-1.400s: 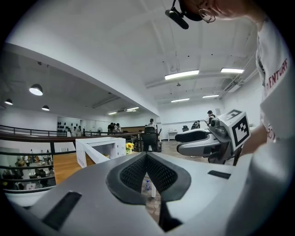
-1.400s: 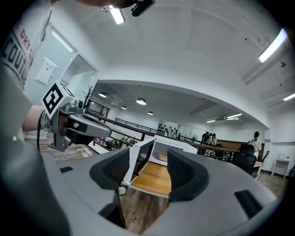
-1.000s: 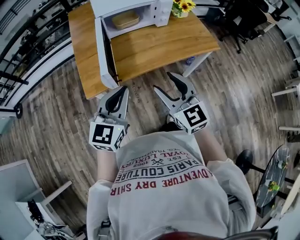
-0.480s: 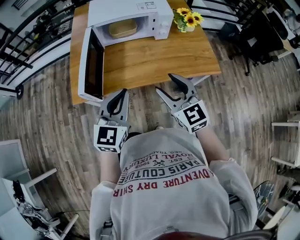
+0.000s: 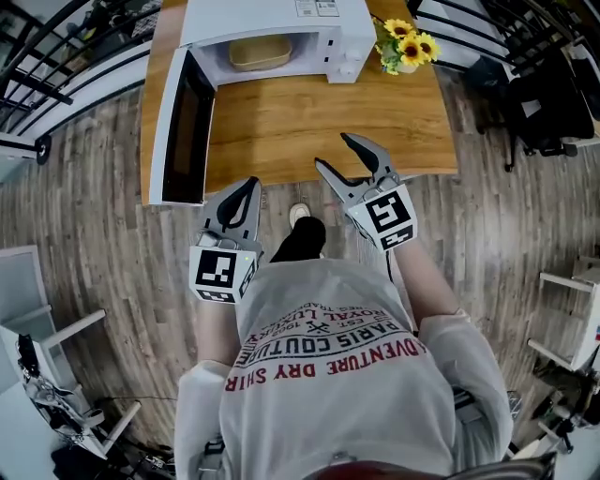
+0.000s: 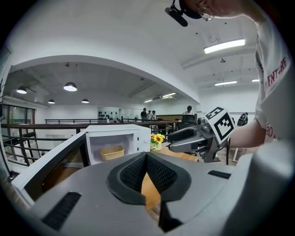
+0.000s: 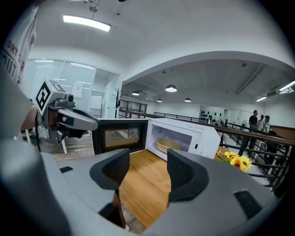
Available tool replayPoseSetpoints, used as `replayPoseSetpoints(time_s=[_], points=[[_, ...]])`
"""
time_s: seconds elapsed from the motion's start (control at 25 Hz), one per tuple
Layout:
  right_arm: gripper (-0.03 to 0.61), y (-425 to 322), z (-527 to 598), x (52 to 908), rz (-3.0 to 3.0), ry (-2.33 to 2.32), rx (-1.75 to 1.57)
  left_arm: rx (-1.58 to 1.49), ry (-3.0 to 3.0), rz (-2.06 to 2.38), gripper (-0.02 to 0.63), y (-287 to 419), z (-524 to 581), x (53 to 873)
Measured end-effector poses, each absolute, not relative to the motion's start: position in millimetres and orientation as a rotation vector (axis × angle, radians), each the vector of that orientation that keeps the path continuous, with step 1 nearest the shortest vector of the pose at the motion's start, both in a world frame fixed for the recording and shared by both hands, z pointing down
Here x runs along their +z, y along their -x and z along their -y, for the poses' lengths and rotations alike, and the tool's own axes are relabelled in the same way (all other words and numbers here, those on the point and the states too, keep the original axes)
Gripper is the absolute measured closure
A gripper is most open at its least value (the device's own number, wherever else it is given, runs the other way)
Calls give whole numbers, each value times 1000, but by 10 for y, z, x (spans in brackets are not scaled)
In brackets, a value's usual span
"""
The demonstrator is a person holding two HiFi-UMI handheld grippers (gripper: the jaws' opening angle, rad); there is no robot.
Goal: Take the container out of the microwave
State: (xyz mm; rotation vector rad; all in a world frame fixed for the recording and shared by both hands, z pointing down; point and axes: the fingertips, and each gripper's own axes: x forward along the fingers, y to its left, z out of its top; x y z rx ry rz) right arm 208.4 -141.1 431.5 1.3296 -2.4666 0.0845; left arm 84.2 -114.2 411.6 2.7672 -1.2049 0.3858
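The left gripper (image 5: 246, 187) is closed, the right gripper (image 5: 335, 153) is open and empty, and a clumsy grab might tip the container (image 5: 260, 52).

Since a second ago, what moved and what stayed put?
The person stepped closer to the table and now faces the microwave more squarely. The right gripper, jaws apart, now reaches over the table's near edge. The left gripper came forward too, jaws together. Nothing was grabbed or let go. The container stays inside the microwave, and the door stays open.
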Motion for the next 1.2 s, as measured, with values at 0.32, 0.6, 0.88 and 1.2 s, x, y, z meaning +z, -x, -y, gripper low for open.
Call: replayPoseSetpoints(time_s=[0.32,0.6,0.88,1.2], points=[[325,-2007,2428,4561,2399,-1164,78,352,-2711,1243,600,-871,2038,4194],[325,-1729,3246,4941,2309,-957,9,337,-2659,1293,600,-722,2673,4289],[324,-1447,3874,5320,2198,-830,-107,335,-2633,1344,600,-530,3028,4342],[332,-1291,4378,5718,2047,-654,-202,317,-2612,1375,600,-439,3181,4345]])
